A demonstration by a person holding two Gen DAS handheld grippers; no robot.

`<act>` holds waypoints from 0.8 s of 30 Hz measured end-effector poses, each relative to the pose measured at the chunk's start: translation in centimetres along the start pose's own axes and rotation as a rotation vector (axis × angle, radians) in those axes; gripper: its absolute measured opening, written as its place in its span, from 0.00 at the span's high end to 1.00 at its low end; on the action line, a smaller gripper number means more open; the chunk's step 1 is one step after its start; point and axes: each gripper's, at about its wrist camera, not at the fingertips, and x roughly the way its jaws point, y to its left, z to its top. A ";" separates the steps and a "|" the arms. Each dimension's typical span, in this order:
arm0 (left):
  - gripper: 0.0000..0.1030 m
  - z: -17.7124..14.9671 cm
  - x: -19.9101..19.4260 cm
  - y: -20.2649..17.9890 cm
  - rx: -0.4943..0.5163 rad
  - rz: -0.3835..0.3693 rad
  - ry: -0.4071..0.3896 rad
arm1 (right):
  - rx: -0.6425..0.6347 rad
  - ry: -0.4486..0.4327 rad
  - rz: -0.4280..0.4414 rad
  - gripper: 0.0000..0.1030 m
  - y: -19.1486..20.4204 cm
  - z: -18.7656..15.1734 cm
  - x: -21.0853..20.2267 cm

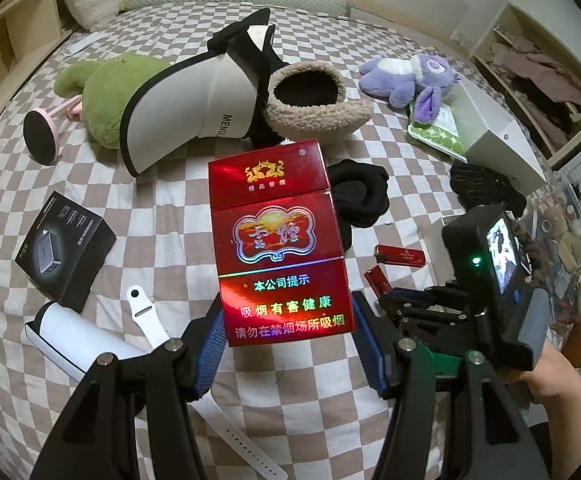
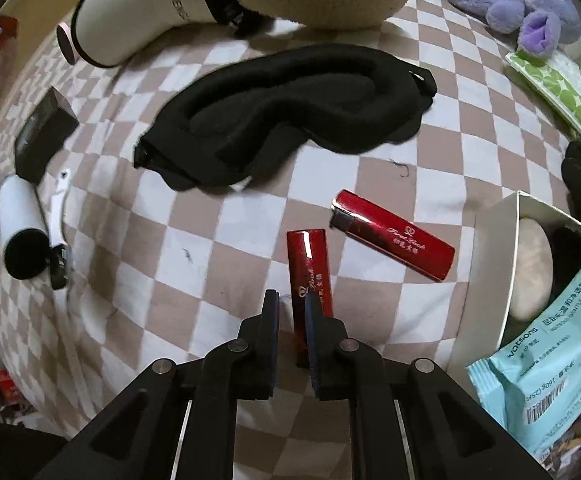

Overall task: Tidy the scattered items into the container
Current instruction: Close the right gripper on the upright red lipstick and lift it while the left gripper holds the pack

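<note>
Checkered bedspread [image 1: 162, 208] everywhere, clutter all over it. Left gripper [image 1: 286, 340] has the red cigarette pack [image 1: 280, 240] clamped by its lower edges between the blue pads [image 1: 210, 344], lifted clear of the bed. Light and boxy, that pack, but thin card: squeeze the narrow sides gently or it dents. Its front carries gold Chinese characters and a holographic warning panel.

Right gripper [image 2: 292, 312] points down with its jaws pinched narrow on one red lighter [image 2: 308, 272], gripped near its end. Small, stiff, glossy, so it's likely slippery. A second lighter [image 2: 394, 236] lies just beside it, script reading "First Look". The white box [image 2: 502, 248] sits at right, a "watsons" wipes packet [image 2: 562, 320] leaning in it.
</note>
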 end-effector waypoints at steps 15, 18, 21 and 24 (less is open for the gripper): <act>0.43 -0.1 0.0 0.4 -0.005 0.004 0.005 | -0.100 -0.013 -0.113 0.47 1.7 -0.1 0.1; 0.43 0.0 -0.1 0.5 -0.001 0.002 0.007 | -0.108 0.041 -0.105 0.58 1.9 -0.5 1.4; 0.43 0.0 -0.1 0.5 -0.002 -0.001 0.006 | -0.122 0.045 -0.112 0.67 2.3 -0.8 1.8; 0.43 0.0 -0.2 0.4 -0.004 -0.005 0.003 | -0.116 0.037 -0.091 0.78 2.6 -0.9 1.4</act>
